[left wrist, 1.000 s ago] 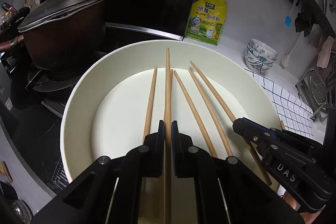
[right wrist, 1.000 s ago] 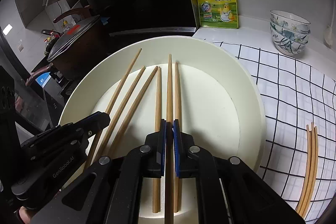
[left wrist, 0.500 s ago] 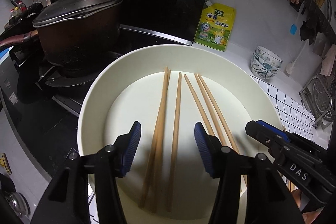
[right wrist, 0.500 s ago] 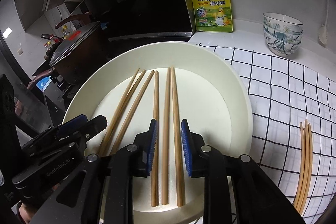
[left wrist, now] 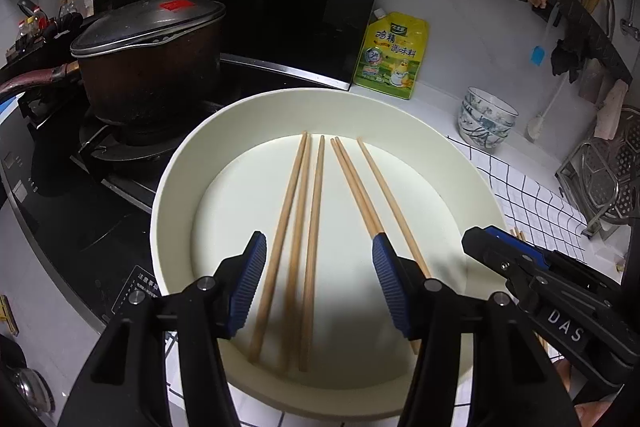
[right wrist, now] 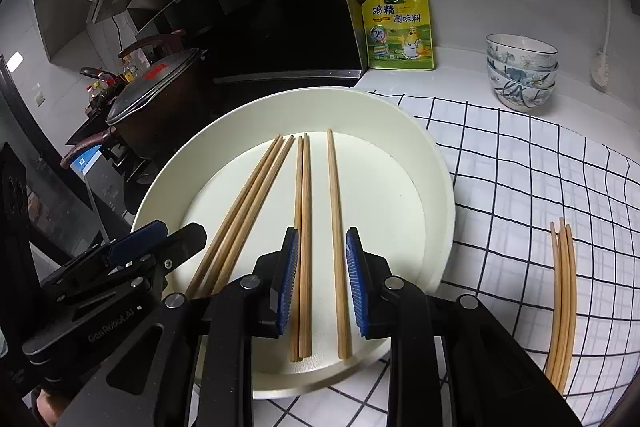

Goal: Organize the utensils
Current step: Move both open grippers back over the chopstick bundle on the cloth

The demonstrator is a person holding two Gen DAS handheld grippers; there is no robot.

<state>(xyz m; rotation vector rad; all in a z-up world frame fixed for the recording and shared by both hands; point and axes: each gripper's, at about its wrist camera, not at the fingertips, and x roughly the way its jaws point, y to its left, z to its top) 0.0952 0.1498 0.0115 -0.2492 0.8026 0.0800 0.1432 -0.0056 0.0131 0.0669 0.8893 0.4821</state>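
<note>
Releasing is the step in hand: the left hand-held gripper (left wrist: 320, 291) and the right hand-held gripper (right wrist: 322, 283) have both just been opening, gripping nothing, above six chopsticks (right wrist: 302, 219) lying in the cream tray (left wrist: 172, 187). Next probably comes fetching the loose chopsticks (right wrist: 562, 299) on the checked cloth (right wrist: 520, 167) right of the tray, clearing its raised rim; that side is open, while the pot (left wrist: 148, 67) crowds the left.

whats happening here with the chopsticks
A person is sorting chopsticks with two handheld tongs. Six chopsticks lie in the white round tray. Both the left tongs and right tongs have just opened, with nothing gripped. A few more chopsticks wait on the checked cloth.
</note>
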